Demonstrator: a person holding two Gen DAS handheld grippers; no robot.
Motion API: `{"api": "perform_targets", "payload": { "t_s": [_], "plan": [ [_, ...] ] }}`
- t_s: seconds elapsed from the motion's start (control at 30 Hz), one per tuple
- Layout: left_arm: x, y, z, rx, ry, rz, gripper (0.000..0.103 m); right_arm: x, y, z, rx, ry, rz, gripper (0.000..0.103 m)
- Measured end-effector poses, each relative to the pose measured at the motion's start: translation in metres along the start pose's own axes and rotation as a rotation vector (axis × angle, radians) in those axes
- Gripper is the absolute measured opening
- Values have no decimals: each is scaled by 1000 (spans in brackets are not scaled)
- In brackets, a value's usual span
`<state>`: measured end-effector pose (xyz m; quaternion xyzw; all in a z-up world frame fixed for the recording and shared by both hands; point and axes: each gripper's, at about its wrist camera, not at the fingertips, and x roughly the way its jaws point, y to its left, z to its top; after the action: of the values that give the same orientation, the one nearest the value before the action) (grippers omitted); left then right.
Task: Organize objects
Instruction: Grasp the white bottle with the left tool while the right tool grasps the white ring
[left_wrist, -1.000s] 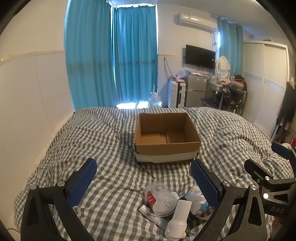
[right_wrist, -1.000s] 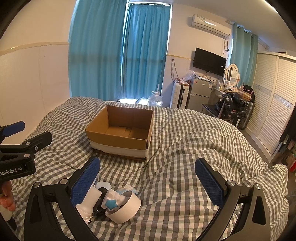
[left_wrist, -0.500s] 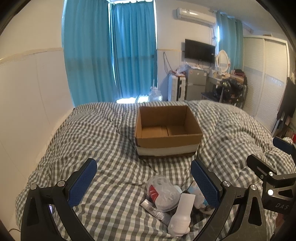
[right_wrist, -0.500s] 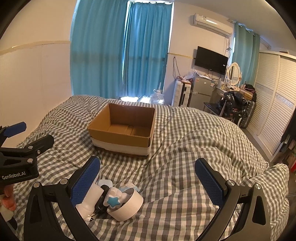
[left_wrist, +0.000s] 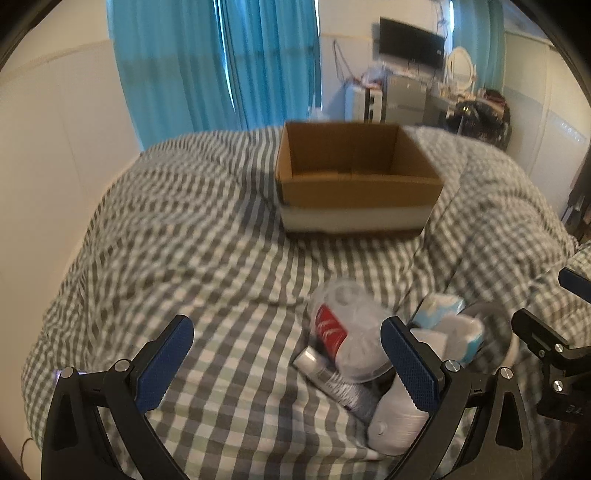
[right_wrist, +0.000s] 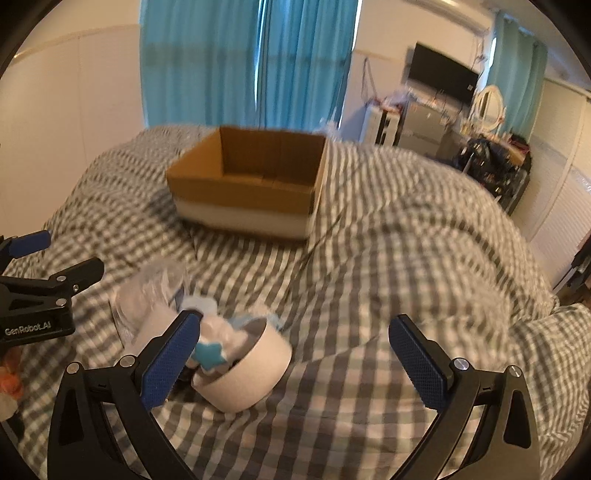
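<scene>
Both the left gripper (left_wrist: 286, 363) and right gripper (right_wrist: 295, 354), fingers spread wide and empty, have dropped closer to the pile of toiletries (left_wrist: 354, 350) on the checked duvet (left_wrist: 221, 258). The cardboard box (left_wrist: 354, 184) sits beyond, unmoved.

Soft daylight filters through the teal curtains (left_wrist: 221, 62), leaving the room evenly lit with a warm cast. Both views are motion-blurred, smearing the checked bedcover (right_wrist: 406, 221); fisheye bending and dark vignetting mark the edges.
</scene>
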<state>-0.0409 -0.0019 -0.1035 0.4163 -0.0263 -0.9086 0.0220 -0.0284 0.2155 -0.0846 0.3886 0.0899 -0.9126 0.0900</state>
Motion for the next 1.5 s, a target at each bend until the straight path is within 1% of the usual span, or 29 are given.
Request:
{"api": "perform_targets", "payload": {
  "t_s": [0.13,0.17,0.23,0.33,0.37,0.43,0.47,0.53,0.57,0.6,0.63,0.7,0.8,0.9,0.97,1.07,1.13,1.17,1.2,1.23,1.27,1.33,1.4,1.43,1.47,1.5],
  "plan": [
    [18,3,-5,-13,49,-7,103,19,1,-6,-5,56,20,102],
    [21,3,-5,-16,53,-9,103,23,2,-6,-7,65,26,101],
    [24,2,-4,-19,58,-14,103,29,3,-8,-12,82,38,94],
    [24,0,-3,-11,60,-21,103,34,8,-12,-30,108,65,78],
    [25,-2,-3,-6,62,-22,103,35,10,-13,-37,117,77,68],
    [29,-3,-2,0,70,-27,103,38,14,-15,-51,136,108,58],
    [31,-3,-2,1,73,-29,103,40,16,-15,-58,145,114,48],
    [34,-6,-2,5,79,-33,103,44,19,-17,-69,162,104,45],
    [35,-7,-1,6,81,-36,103,44,18,-16,-66,163,102,41],
    [35,-7,-1,6,82,-37,103,44,16,-16,-58,157,103,32],
    [34,-7,-1,5,81,-39,103,42,15,-15,-50,149,109,28],
    [34,-7,1,2,79,-44,103,36,11,-12,-35,125,108,12],
    [33,-8,4,-2,73,-52,103,29,8,-7,-37,91,81,6],
    [37,-12,7,2,80,-62,103,24,4,-1,-47,71,46,5],
    [42,-16,8,8,92,-63,103,24,-1,2,-45,73,38,5],
    [51,-23,11,17,113,-67,103,24,-6,1,-37,86,66,5],
    [58,-29,11,32,126,-59,103,26,-6,0,-19,101,88,7],
    [59,-31,10,41,131,-56,103,28,-5,-2,-17,109,91,15],
    [59,-31,8,45,131,-58,103,30,-5,-3,-14,115,87,31],
    [58,-30,7,44,131,-60,103,31,-4,-4,-13,123,84,39],
    [57,-29,5,42,134,-62,103,34,-3,-6,-14,134,86,51],
    [55,-23,1,26,144,-68,103,40,-1,-10,-14,161,93,51],
    [50,-16,-1,0,143,-78,103,49,1,-14,-23,206,84,51],
    [45,-12,-2,-15,139,-86,103,52,1,-15,-24,212,75,51],
    [42,-10,-2,-23,137,-89,103,52,1,-15,-26,212,73,43],
    [38,-8,-3,-31,134,-96,103,53,3,-15,-33,216,84,23]
  ]
}}
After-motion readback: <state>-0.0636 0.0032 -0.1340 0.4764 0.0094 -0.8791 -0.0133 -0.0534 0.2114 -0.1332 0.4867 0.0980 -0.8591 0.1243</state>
